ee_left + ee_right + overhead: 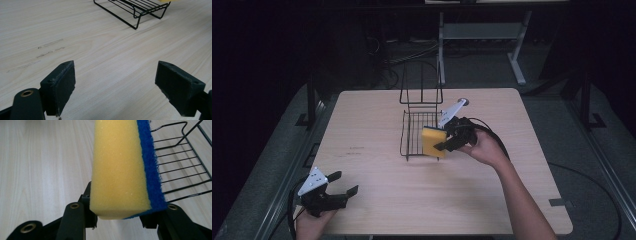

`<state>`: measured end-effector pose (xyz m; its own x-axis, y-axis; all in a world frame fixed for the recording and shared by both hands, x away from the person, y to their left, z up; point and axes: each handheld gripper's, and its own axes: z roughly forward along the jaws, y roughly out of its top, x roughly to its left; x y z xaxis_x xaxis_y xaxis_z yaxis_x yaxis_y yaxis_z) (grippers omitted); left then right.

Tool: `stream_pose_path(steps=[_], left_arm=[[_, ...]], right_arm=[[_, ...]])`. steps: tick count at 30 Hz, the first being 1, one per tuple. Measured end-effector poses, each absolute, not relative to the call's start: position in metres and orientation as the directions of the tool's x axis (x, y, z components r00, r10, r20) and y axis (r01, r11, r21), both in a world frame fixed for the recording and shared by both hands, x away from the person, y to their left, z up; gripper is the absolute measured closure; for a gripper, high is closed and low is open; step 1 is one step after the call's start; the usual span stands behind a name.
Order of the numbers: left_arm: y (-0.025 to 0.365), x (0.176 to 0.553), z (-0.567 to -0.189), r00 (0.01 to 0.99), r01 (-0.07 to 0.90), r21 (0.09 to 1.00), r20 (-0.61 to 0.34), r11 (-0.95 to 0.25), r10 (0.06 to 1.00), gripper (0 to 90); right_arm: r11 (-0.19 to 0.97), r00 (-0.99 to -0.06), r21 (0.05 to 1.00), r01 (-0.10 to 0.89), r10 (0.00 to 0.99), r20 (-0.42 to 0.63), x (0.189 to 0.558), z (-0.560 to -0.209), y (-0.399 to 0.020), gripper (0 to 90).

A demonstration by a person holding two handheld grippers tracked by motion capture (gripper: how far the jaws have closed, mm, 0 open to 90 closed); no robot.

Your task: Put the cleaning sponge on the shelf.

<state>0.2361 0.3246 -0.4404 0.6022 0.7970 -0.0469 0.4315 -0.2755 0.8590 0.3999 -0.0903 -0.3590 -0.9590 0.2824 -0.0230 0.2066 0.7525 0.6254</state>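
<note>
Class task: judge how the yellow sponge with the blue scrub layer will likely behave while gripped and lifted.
The sponge probably squashes easily: it looks like porous foam. It seems light, carried edge-on by the right hand-held gripper without sagging. The rough blue layer likely resists slipping.

Counted on the table (377,200): one yellow sponge with a blue scouring side (120,170), one black wire rack (414,132). Also counted: two grippers, left gripper (343,184) and right gripper (443,141), one per hand.
</note>
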Motion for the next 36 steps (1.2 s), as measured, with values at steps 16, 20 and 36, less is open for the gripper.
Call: stream_pose_path(steps=[16,20,36], left_arm=[[0.324,0.236,-0.44,0.601,0.433,0.859,-0.049,-0.273,0.797,15.9],[0.324,0.236,-0.44,0.603,0.432,0.859,-0.049,-0.274,0.796,15.9],[0.325,0.237,-0.441,0.601,0.433,0.861,-0.054,-0.268,0.798,15.9]], right_arm=[[0.737,-0.958,0.649,0.187,0.282,-0.045,0.425,-0.364,-0.081,56.0],[0.737,-0.955,0.642,0.209,0.294,-0.026,0.428,-0.366,-0.078,56.0],[0.72,-0.944,0.642,0.261,0.328,0.016,0.447,-0.381,-0.082,55.9]])
